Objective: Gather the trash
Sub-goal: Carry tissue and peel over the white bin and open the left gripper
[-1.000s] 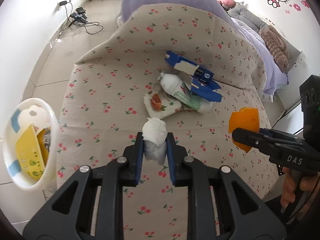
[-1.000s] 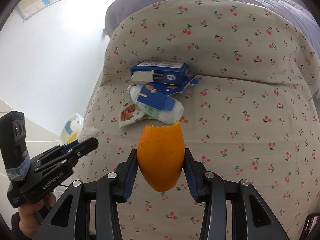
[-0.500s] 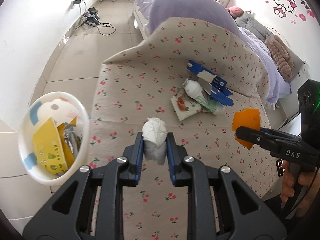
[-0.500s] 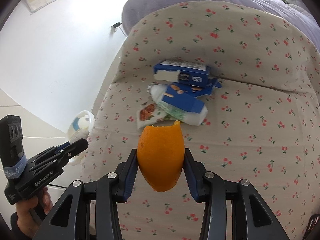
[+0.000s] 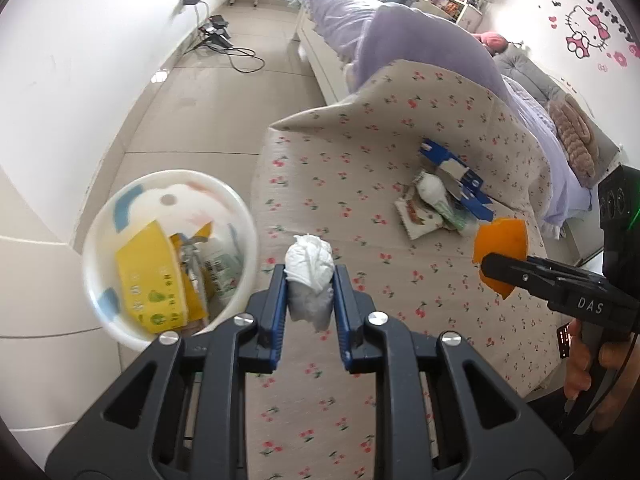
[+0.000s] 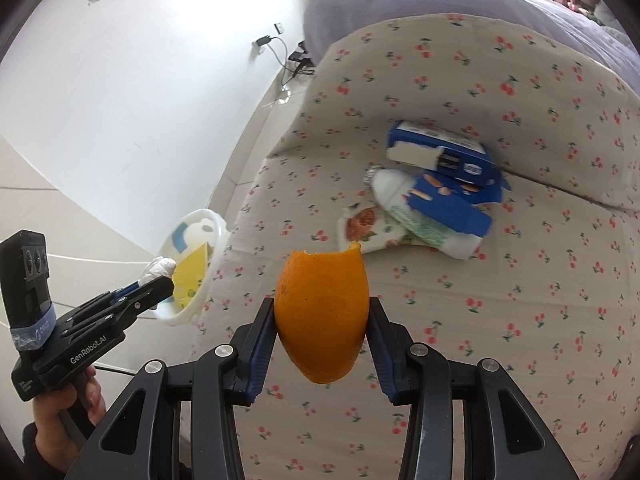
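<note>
Nearest in the left wrist view, the left gripper has its two blue-padded black jaws pressed against a crumpled white tissue wad, which sticks up between them above the bed. Nearest in the right wrist view, the right gripper clamps a curved piece of orange peel between its own blue pads, rind facing the camera and torn edge at the top. Each gripper also shows in the other's view: the right one at the right edge of the left view, its handle held by a hand, and the left one at the lower left of the right view, gripped by a hand.

Just left of the tissue wad, beside the bed's edge, stands a round white plastic waste bin. It holds a yellow carton and other wrappers. In the right view the left gripper's tip, with the tissue, lies close to the bin's rim.

Beneath both grippers spreads a cream bedcover printed with small red cherries. Farther along it lies a heap of trash, touching one another: a white snack wrapper with a picture on it, a white plastic bottle with a green label on its side, and torn blue cardboard boxes over and behind it.

Beyond that, a lilac duvet, a tiled floor with cables, and a wall with a pink cartoon cat sticker.
</note>
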The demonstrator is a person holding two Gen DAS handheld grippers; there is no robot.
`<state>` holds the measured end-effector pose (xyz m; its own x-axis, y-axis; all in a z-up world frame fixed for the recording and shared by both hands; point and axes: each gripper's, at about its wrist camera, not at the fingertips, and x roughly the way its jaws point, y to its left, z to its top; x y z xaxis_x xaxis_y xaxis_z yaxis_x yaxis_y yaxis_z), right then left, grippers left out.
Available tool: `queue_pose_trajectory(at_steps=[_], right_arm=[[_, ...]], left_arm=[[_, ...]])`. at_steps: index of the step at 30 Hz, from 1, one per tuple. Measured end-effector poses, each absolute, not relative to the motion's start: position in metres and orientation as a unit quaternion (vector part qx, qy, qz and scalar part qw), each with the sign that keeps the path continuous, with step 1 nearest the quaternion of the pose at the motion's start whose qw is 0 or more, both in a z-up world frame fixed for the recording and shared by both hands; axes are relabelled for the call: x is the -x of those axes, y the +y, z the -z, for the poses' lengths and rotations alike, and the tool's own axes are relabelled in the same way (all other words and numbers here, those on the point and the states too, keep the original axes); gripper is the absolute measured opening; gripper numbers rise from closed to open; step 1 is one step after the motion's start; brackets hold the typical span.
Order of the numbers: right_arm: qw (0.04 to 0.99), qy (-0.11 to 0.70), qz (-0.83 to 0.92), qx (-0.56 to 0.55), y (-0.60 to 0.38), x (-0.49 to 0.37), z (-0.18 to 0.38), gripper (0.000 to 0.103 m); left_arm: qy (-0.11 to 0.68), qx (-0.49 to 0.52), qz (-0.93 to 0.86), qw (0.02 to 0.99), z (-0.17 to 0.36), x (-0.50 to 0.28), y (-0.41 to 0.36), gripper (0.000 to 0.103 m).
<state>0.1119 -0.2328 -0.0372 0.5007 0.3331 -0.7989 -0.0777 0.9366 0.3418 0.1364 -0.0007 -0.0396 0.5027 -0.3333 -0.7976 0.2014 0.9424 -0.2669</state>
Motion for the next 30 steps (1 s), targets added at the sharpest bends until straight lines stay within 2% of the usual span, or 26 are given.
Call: queue_pose_trajectory(at_steps=[23, 25, 26, 27, 29, 30], right_arm=[[0.844, 0.491, -0.188, -0.105, -0.127, -0.137, 0.037, 0.045], [0.843, 0.492, -0.188, -0.105, -0.122, -0.140, 0.039, 0.045], [0.843, 0.493, -0.188, -0.105, -0.120, -0.140, 0.040, 0.045], [0.843, 0.493, -0.188, -0.105, -0.118, -0.142, 0.041, 0.045], [0.842, 0.494, -0.188, -0.105, -0.114, -0.142, 0.041, 0.045], [0.842, 0.495, -0.190, -0.105, -0.112, -0.144, 0.043, 0.045]], left_arm=[[0.474, 0.131, 0.083, 0.867, 0.053, -0.142, 0.099, 0.025], [0.471, 0.130, 0.076, 0.869, 0.056, -0.147, 0.101, 0.031], [0.471, 0.130, 0.074, 0.869, 0.057, -0.149, 0.102, 0.044], [0.473, 0.131, 0.066, 0.869, 0.059, -0.151, 0.103, 0.066], [0.477, 0.132, 0.046, 0.868, 0.061, -0.152, 0.107, 0.088], [0.479, 0.130, 0.038, 0.867, 0.061, -0.152, 0.108, 0.091]])
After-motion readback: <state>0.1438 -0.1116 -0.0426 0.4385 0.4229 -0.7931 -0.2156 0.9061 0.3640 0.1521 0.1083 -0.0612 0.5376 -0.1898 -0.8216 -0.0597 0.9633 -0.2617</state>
